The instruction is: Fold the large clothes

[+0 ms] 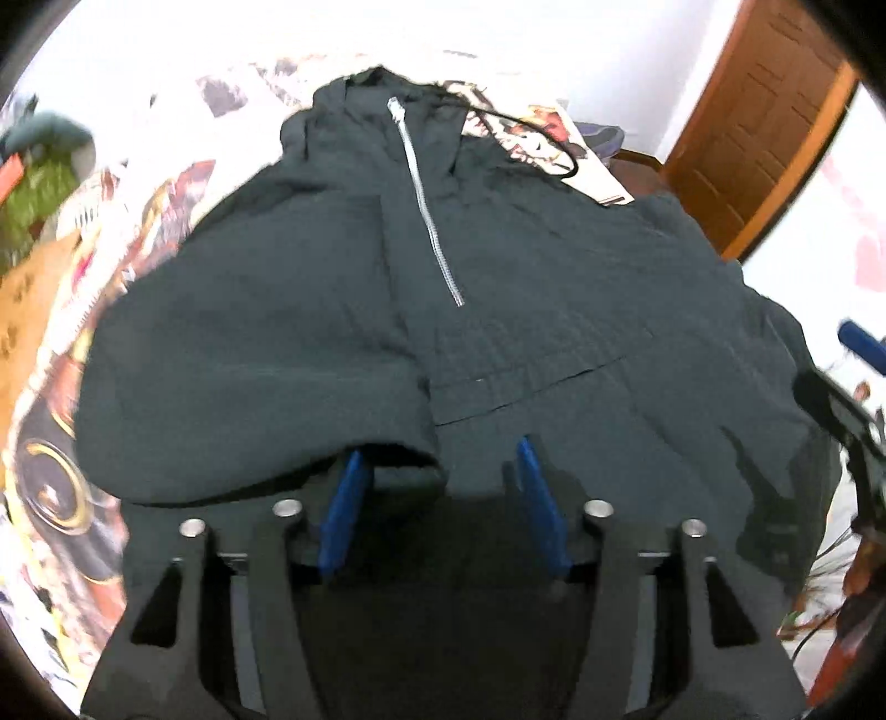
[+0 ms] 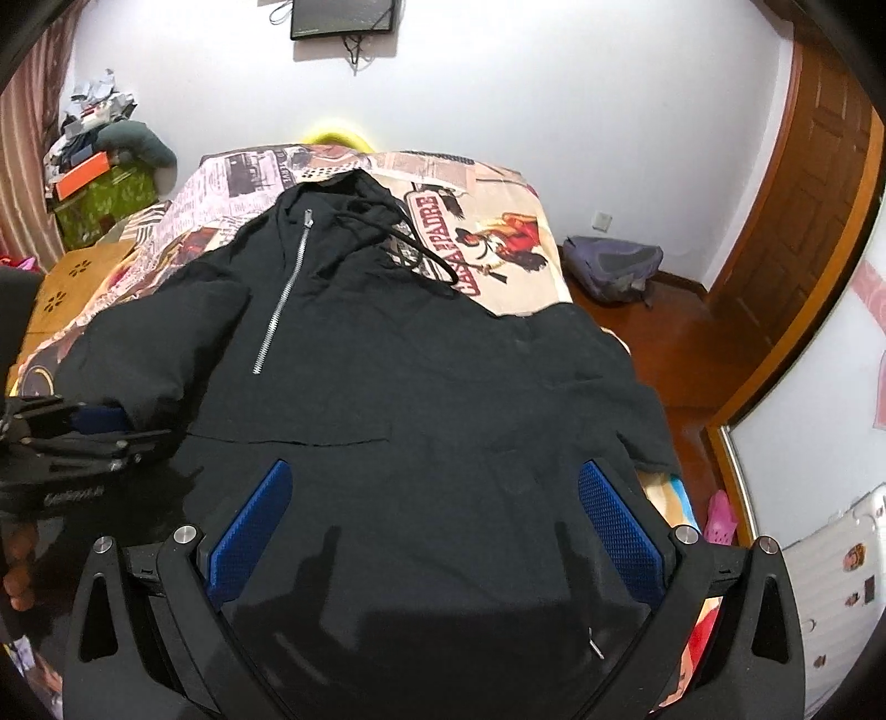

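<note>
We see hoodie (image 2: 421, 354): matt dark cloth, metal zip (image 2: 279, 302). Pads (image 2: 620, 526): blue, rough-textured. Door (image 2: 819, 183): glossy wood. Bedspread (image 2: 498, 221): printed cloth.

White walls (image 2: 498, 83), a wooden door (image 2: 819, 183), reddish floor (image 2: 664, 332), and perhaps a wall-mounted screen (image 2: 343, 16).

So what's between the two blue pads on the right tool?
Only the black hoodie, spread flat on the bed. The right tool hangs open over it, nothing pinched; the right wrist view shows this.
</note>
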`<act>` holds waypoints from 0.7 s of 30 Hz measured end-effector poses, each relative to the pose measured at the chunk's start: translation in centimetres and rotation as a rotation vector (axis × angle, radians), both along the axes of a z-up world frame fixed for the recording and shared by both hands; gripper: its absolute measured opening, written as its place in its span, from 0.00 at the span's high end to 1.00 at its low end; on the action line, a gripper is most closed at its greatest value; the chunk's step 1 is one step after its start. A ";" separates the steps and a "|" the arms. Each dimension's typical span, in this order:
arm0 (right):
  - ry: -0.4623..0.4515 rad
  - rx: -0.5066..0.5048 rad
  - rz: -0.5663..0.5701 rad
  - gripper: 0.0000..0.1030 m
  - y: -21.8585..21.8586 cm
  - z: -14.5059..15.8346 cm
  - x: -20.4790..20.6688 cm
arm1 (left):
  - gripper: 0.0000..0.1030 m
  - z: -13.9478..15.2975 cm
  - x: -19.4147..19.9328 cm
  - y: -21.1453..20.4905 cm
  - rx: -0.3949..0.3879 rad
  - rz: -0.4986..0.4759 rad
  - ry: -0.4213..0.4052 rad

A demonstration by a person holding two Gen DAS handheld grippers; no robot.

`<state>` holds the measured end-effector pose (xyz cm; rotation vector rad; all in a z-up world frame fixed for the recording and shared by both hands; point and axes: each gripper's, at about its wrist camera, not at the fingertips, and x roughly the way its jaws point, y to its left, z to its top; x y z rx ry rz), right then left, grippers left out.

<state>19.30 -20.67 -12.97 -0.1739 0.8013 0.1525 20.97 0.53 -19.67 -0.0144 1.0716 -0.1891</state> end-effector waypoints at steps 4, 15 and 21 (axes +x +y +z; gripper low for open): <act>-0.018 0.021 0.036 0.00 1.1 1.1 0.1 | 0.38 1.7 -1.0 1.6 0.016 -0.002 -0.041; -0.137 -0.008 0.282 0.00 9.7 4.9 0.0 | 0.17 8.3 -4.4 12.0 0.070 0.221 -0.280; -0.078 -0.054 0.413 0.00 16.1 3.4 1.4 | 0.14 7.8 -5.9 17.4 0.092 0.347 -0.300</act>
